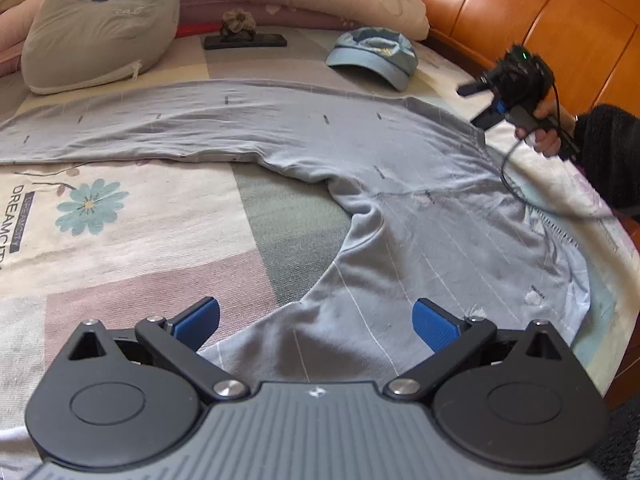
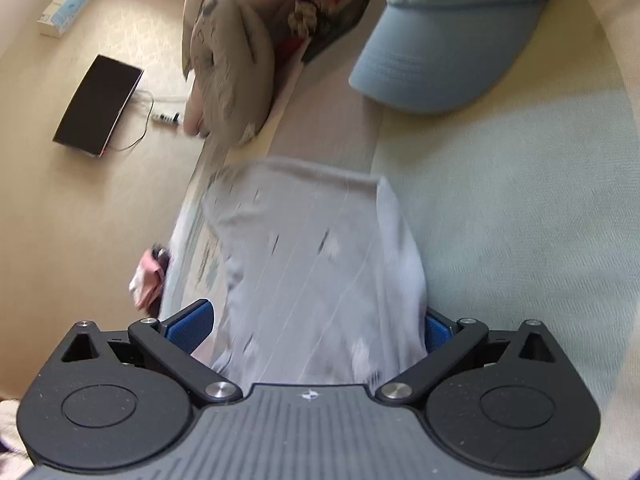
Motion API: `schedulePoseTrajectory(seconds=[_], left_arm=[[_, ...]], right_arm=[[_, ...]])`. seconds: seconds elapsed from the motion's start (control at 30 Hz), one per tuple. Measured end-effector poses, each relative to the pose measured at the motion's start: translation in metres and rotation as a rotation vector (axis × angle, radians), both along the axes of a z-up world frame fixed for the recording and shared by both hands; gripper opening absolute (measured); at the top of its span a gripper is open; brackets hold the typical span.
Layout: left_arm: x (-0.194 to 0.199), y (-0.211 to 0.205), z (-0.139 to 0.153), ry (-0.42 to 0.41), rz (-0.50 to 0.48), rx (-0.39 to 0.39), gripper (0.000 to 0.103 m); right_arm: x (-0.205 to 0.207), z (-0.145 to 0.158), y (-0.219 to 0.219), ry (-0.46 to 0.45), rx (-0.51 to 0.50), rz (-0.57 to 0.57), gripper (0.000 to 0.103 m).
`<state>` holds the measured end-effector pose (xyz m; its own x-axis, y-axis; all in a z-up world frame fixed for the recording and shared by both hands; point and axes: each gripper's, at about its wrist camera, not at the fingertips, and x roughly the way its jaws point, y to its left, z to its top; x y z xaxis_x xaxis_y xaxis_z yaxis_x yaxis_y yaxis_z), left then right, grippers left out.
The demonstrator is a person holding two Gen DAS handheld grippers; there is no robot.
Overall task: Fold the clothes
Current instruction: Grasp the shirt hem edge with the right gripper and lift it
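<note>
left wrist view: the left gripper (image 1: 316, 326) hovers with its jaws wide apart and empty over a grey long-sleeved shirt (image 1: 360, 208) spread on a patterned bed (image 1: 120, 240); right wrist view: the right gripper (image 2: 316, 330) is spread wide with blurred shirt cloth lying between its fingers, unclamped, near a blue cap (image 2: 440, 60).

Grey trousers (image 1: 400, 208): soft thin cloth w/ fine pale stripes. Bed sheet (image 1: 120, 240): matt woven cloth. Headboard (image 1: 560, 20): shiny wood. Blue cap (image 1: 376, 56): cloth. Left gripper (image 1: 316, 320): matt black plastic, ribbed blue pads.
</note>
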<state>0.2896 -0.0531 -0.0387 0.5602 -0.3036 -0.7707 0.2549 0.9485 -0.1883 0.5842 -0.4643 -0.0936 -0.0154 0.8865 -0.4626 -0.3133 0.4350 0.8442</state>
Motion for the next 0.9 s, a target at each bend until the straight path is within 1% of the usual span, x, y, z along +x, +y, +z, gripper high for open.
schedulePoseTrajectory(seconds=[0.03,0.1,0.17,0.23,0.27,0.3,0.33,0.37,0.4,0.47,0.53,0.6,0.7,0.77,0.9], left_arm=[[-0.001,0.002,-0.001,0.005,0.011,-0.006,0.102],[-0.003,0.006,-0.005,0.019,0.029,-0.010,0.102],[-0.006,0.009,-0.010,0.034,0.047,-0.013,0.102],[-0.007,0.010,-0.012,0.043,0.046,-0.017,0.102],[-0.008,0.010,-0.013,0.043,0.043,-0.015,0.102],[-0.008,0.010,-0.012,0.030,0.035,-0.001,0.102],[-0.009,0.010,-0.010,0.011,0.026,0.019,0.102],[-0.009,0.011,-0.009,-0.002,0.017,0.032,0.102],[-0.009,0.013,-0.009,-0.005,0.013,0.034,0.102],[-0.008,0.017,-0.010,0.006,0.020,0.022,0.102],[-0.008,0.021,-0.013,0.019,0.027,0.008,0.102],[-0.004,0.021,-0.010,0.006,0.008,0.017,0.102],[0.001,0.021,-0.007,-0.013,-0.021,0.031,0.102],[0.004,0.021,-0.004,-0.026,-0.040,0.039,0.102],[0.011,0.022,0.000,-0.052,-0.079,0.057,0.101]], right_arm=[[0.001,-0.001,-0.003,0.004,0.002,0.002,0.097],[0.006,-0.004,-0.005,0.001,-0.003,-0.010,0.082],[0.010,-0.007,-0.007,-0.003,-0.008,-0.022,0.073],[0.012,-0.006,-0.005,-0.018,-0.019,-0.020,0.072],[0.012,-0.005,-0.003,-0.030,-0.034,-0.015,0.069],[0.012,-0.005,-0.002,-0.041,-0.052,-0.013,0.060],[0.013,-0.005,-0.003,-0.048,-0.072,-0.015,0.053],[0.014,-0.008,-0.005,-0.044,-0.097,-0.028,0.029],[0.015,-0.012,-0.008,-0.033,-0.117,-0.050,0.001],[0.013,-0.019,-0.012,-0.029,-0.123,-0.088,0.001],[0.003,-0.018,-0.013,-0.073,-0.117,-0.117,0.001],[-0.007,-0.015,-0.012,-0.123,-0.133,-0.146,0.001],[-0.026,-0.002,0.000,-0.249,-0.227,-0.170,0.002],[-0.036,0.007,0.010,-0.316,-0.299,-0.181,0.002],[-0.053,0.022,0.030,-0.391,-0.422,-0.198,0.007]])
